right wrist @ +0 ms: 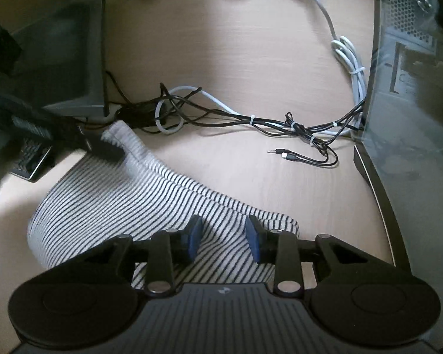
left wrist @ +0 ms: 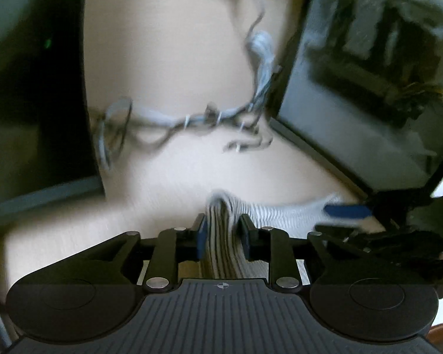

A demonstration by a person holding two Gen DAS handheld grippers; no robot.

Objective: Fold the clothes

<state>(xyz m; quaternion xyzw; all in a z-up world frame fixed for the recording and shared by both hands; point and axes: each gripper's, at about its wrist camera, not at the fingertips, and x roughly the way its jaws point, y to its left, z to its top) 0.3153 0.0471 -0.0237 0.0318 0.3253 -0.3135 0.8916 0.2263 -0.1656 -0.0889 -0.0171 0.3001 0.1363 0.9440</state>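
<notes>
Striped garment on worktop, both tools engaged.

Garment point(right wrist: 109, 206): grey-white w/ dark stripes, lies on pale wood worktop point(right wrist: 221, 44), spread left-centre in right view, one corner lifted. Left tool point(left wrist: 223, 230): blue pads closed on a bunched fold of the garment, cloth pinched between pads; view blurred. Left tool also seen in right view point(right wrist: 103, 147), upper left, at the raised ribbed corner. Right tool point(right wrist: 224, 236): pads apart, straddling garment's near edge, cloth lying between, not pinched. Cables point(right wrist: 251, 121): black + white tangle, beyond garment, apart from it. Dark cases L & R of worktop point(right wrist: 413, 118).
</notes>
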